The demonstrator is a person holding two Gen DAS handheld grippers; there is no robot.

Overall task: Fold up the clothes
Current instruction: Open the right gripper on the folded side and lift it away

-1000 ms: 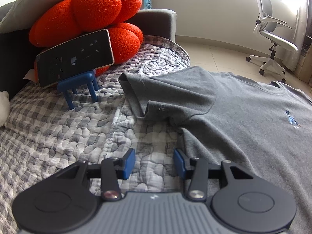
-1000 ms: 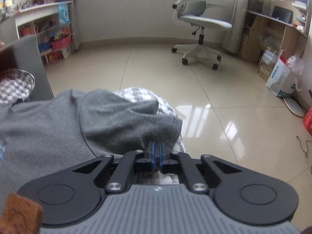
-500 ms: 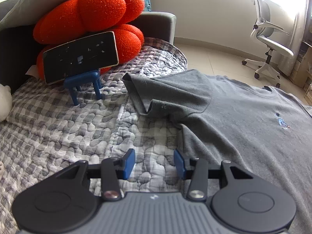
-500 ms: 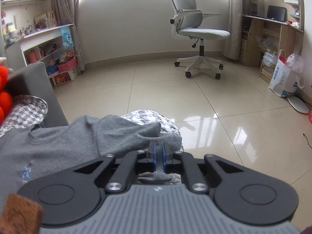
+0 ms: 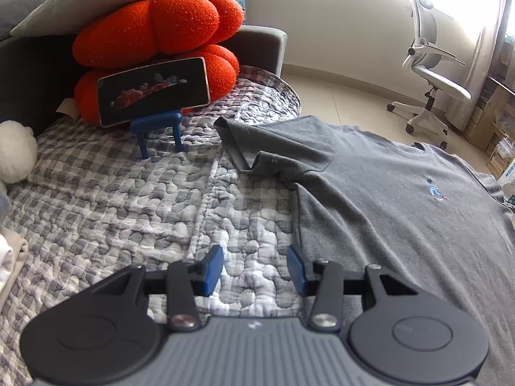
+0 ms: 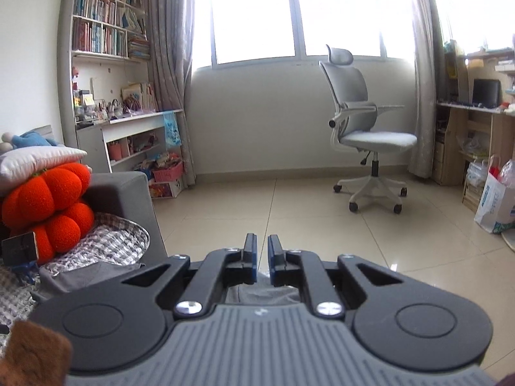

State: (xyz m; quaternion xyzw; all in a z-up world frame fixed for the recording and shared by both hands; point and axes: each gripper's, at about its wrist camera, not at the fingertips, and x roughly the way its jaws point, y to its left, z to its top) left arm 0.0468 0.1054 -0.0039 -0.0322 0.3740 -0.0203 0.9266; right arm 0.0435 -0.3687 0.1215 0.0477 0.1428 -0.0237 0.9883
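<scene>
A grey T-shirt (image 5: 386,199) lies spread face up on the checked quilt (image 5: 112,193), its near sleeve (image 5: 280,141) creased. My left gripper (image 5: 255,259) hovers open over bare quilt just left of the shirt's side edge, with nothing between its blue pads. My right gripper (image 6: 262,247) is raised and points out across the room. Its jaws stand a narrow gap apart with nothing between them. Below it, a strip of the grey T-shirt (image 6: 93,273) shows on the sofa.
A phone (image 5: 154,96) on a blue stand leans on two orange pumpkin cushions (image 5: 161,29) at the back left. A white plush (image 5: 14,151) sits at the left edge. Beyond the sofa arm (image 6: 122,193) are tiled floor, an office chair (image 6: 363,141) and a paper bag (image 6: 495,206).
The right gripper let go of the sleeve hem it pinched, then rose and tilted up toward the room. The left gripper drew back and up a little, still open.
</scene>
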